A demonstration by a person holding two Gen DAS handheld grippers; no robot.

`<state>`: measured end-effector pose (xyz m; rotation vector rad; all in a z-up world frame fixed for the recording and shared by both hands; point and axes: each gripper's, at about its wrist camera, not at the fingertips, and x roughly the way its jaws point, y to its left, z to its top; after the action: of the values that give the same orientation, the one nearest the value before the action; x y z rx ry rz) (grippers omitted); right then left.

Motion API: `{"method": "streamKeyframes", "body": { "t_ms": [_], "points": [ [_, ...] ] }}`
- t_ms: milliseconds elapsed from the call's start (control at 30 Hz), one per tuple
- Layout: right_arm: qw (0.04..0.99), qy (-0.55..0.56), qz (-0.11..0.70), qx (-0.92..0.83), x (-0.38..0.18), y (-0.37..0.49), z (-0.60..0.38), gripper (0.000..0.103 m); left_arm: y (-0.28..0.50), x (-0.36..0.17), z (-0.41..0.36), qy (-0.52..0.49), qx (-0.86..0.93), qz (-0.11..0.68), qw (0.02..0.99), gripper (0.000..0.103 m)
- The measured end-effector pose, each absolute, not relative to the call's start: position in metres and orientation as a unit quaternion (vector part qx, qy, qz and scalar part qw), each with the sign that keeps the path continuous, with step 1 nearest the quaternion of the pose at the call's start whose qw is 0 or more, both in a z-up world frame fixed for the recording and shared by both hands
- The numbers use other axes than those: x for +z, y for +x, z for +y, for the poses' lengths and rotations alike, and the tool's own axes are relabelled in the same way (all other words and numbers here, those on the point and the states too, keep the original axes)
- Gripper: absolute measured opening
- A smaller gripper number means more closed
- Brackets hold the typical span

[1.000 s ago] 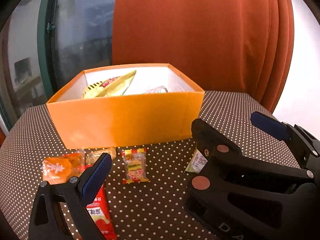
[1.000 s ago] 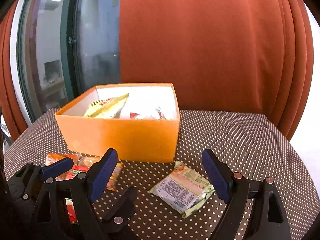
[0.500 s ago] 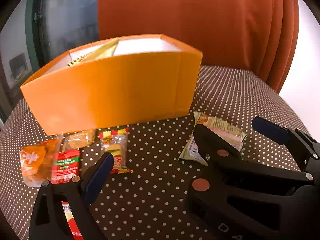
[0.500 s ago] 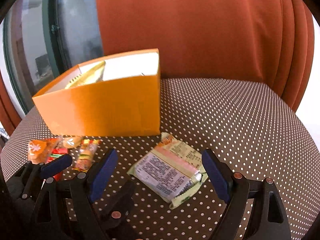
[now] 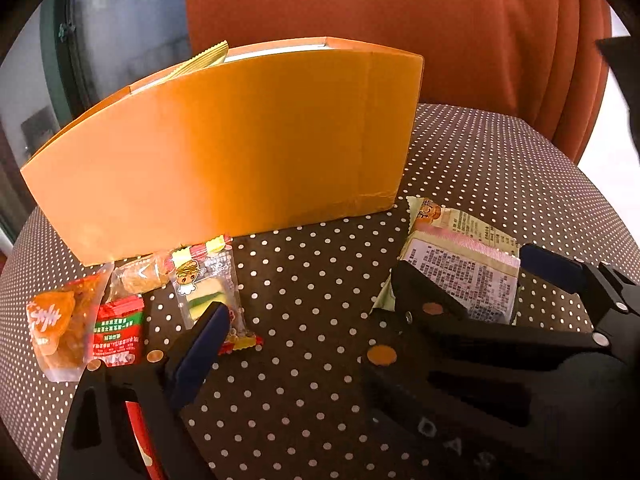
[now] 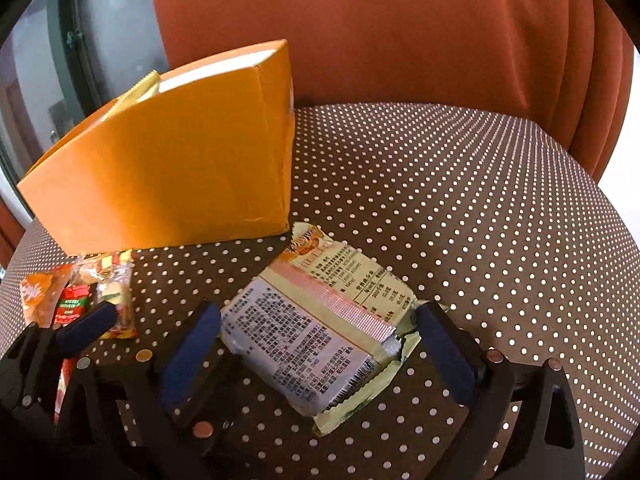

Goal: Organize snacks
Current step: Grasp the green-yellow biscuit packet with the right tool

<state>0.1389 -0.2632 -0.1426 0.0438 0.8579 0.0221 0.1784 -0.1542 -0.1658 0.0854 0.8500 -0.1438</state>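
An orange box (image 5: pixel 224 152) stands on the polka-dot table, also in the right wrist view (image 6: pixel 168 168); a yellow packet (image 5: pixel 204 58) sticks out of its top. A pale green snack pack (image 6: pixel 320 328) lies flat between the open fingers of my right gripper (image 6: pixel 316 348), not gripped; it also shows in the left wrist view (image 5: pixel 460 264). My left gripper (image 5: pixel 304 344) is open and empty, low over the table, next to several small snacks: a clear gummy packet (image 5: pixel 208 288), a red-green packet (image 5: pixel 118 330), an orange packet (image 5: pixel 56 320).
A brown table with white dots (image 6: pixel 460 200) carries everything. An orange-red curtain (image 6: pixel 400 32) hangs behind it and a window (image 6: pixel 100 32) is at the back left. A red packet (image 5: pixel 138 440) lies under my left gripper's finger.
Both grippers have dropped lower and moved forward toward the table. The right gripper's open fingers now straddle the green pack. The box's inside is no longer visible.
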Motion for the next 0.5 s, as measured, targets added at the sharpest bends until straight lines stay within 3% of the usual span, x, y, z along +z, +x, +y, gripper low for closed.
{"method": "streamKeyframes", "body": {
  "t_ms": [500],
  "points": [
    [0.894, 0.003, 0.448, 0.005, -0.154, 0.157, -0.251, 0.103, 0.194, -0.176, -0.134, 0.019, -0.059, 0.446, 0.893, 0.096]
  ]
}}
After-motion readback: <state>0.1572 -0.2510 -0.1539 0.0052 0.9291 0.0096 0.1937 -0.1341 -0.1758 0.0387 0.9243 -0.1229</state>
